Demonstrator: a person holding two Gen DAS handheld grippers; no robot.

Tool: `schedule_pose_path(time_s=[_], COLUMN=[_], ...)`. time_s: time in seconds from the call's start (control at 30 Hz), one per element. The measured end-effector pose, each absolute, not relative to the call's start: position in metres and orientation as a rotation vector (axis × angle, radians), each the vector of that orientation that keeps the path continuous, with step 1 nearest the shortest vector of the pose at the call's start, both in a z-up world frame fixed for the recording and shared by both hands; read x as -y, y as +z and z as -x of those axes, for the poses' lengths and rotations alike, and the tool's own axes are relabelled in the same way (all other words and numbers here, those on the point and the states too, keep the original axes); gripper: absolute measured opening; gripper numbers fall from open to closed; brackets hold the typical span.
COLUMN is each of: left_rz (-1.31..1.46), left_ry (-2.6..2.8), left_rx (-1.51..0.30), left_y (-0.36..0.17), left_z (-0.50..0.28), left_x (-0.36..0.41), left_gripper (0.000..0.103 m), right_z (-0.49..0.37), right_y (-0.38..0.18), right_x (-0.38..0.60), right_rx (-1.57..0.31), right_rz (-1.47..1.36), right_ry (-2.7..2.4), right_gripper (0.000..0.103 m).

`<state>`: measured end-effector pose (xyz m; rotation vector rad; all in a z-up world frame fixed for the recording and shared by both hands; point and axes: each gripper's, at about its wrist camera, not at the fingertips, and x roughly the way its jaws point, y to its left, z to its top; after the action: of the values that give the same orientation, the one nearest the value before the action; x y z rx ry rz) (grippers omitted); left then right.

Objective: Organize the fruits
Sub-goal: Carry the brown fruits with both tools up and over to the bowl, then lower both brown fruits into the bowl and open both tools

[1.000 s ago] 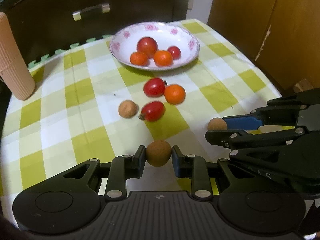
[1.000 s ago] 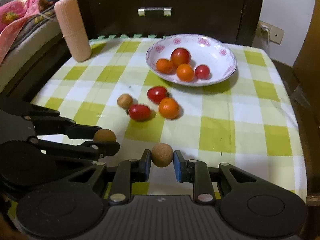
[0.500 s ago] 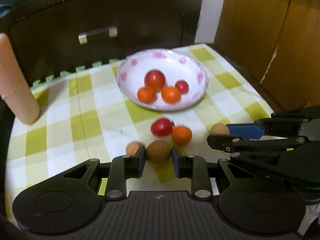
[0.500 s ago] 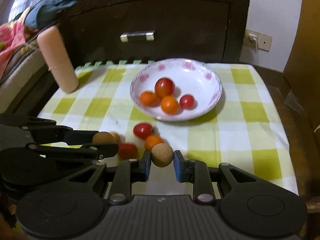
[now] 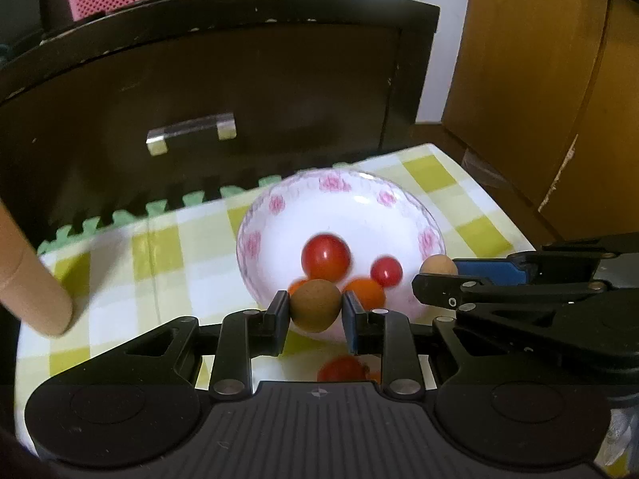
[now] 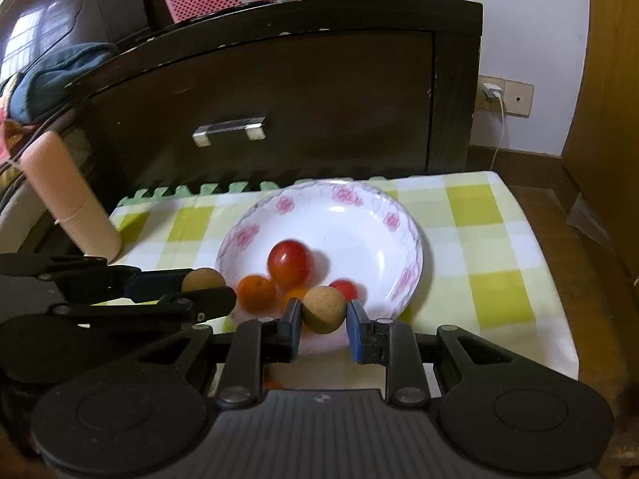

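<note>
My left gripper (image 5: pixel 315 311) is shut on a round brown fruit (image 5: pixel 315 305), held above the near rim of a white bowl with pink flowers (image 5: pixel 275 203). My right gripper (image 6: pixel 323 315) is shut on a second brown fruit (image 6: pixel 323 309), also over the bowl's (image 6: pixel 399 215) near edge. Inside the bowl lie a large red tomato (image 6: pixel 289 263), a small red one (image 6: pixel 345 288) and two orange fruits (image 6: pixel 255 293). Each gripper shows in the other's view, holding its brown fruit (image 5: pixel 437 266) (image 6: pixel 203 279). A red tomato (image 5: pixel 343 367) on the cloth peeks out under my left gripper.
A green-and-white checked cloth (image 6: pixel 491 239) covers the small table. A pink ribbed cylinder (image 6: pixel 68 199) stands at the back left. A dark cabinet with a metal handle (image 6: pixel 229 129) rises right behind the table. Wooden doors (image 5: pixel 559 80) stand to the right.
Both grippers have risen and moved forward toward the bowl, each still holding its brown fruit. The loose fruits on the cloth have slipped below and mostly out of view.
</note>
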<state>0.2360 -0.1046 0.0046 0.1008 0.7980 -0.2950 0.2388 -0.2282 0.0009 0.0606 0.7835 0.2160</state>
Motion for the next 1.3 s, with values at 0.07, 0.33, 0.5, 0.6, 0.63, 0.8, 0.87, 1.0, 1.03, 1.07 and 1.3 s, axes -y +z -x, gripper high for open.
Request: schedule_pose_path(time_s=[0.07,0.33,0.5,0.6,0.63,0.8,0.87,1.0,1.03,1.07,1.3], left_rz=[-0.103,-0.103,-0.103,-0.100,-0.099,-0.101,-0.102,-0.112,-0.109,-0.108,-0.121], left_ry=[-0.295,-0.274,-0.268,-0.266,-0.265,-0.261,-0.260,-0.260,-0.262,-0.265,-0.266], left_rx=[-0.793,-0.799,-0.802,-0.807,-0.808,-0.814,-0.812,-0.802,-0.801,-0.799,-0.781], left_y=[0.004,-0.005,-0.009,-0.012,-0.013,-0.018,-0.020,-0.019,-0.019,-0.019,-0.020], left_z=[-0.245,-0.270,-0.279,-0.283,-0.284,-0.289,-0.291,-0.292,-0.292,-0.292,-0.292], left_x=[0.107,0.107,0.105,0.104,0.104,0.102,0.102,0.103,0.103,0.103,0.105], left_gripper=[0.034,0.034,0.034,0.034,0.034,0.034,0.034,0.034,0.034,0.034,0.034], right_z=[-0.249,-0.277,-0.286,-0.289,-0.290,-0.295,-0.296,-0.299,-0.300,-0.301,-0.304], right_y=[0.000,-0.009,-0.014,-0.017,-0.019,-0.024,-0.026,-0.028,-0.028,-0.029,-0.031], right_x=[0.230,0.231,0.230,0.228,0.227,0.227,0.227,0.228,0.228,0.228,0.229], right_rx=[-0.778,-0.783,-0.781,-0.782,-0.782,-0.783,-0.782,-0.777,-0.776,-0.777,-0.773], right_rz=[-0.052,-0.058,-0.050,-0.047,-0.045,-0.047,-0.051,-0.059,-0.062,-0.063,-0.078], right_ry=[0.208,0.204,0.210,0.209,0.208,0.210,0.212,0.208,0.206,0.205,0.205], right_gripper=[0.024,0.024,0.024,0.024,0.024,0.024,0.024,0.024,0.025,0.025,0.025])
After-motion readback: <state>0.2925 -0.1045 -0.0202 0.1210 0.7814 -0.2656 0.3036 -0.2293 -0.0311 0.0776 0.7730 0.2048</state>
